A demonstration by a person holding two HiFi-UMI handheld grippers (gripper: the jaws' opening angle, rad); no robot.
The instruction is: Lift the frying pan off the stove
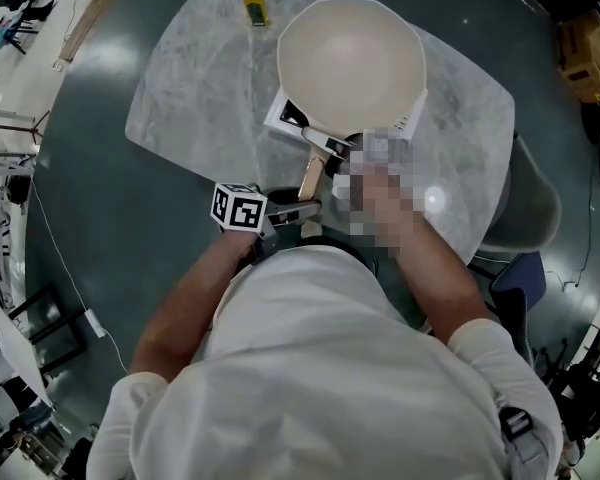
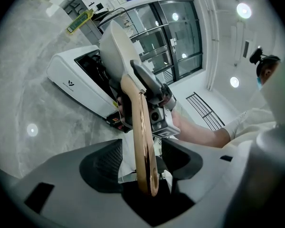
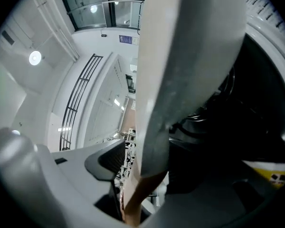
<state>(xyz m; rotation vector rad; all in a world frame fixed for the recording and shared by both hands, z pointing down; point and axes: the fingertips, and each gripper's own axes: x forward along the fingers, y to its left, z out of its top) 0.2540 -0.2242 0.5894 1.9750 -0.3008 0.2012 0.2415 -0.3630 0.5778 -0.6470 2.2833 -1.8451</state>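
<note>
a: how many things are lying on the table [image 1: 195,98]?
b: three are showing: one cream frying pan [image 1: 350,63], one white stove [image 1: 283,118] and one yellow bottle [image 1: 253,0]. the pan is sitting on top of the stove, and the bottle is standing apart at the far edge.
a: and the grippers?
b: two. the left gripper [image 2: 143,160] is reaching along the pan's single wooden handle [image 2: 141,122]. its jaws are standing wide apart, with the handle running between them and a gap showing on each side, so neither of the two pads [image 2: 104,165] is pressing on it. one marker cube [image 1: 238,208] is riding on that gripper.
a: what is the right gripper [image 3: 149,172] doing?
b: it is sitting further up, where the handle is joining the pan's wall. its jaws are spread too. the near pad is standing clear of the pan, while the other is lost in shadow, so it is probably pinching nothing.
a: so the pan is not being lifted?
b: it is resting over the stove, with both claws gaping around its handle.
</note>
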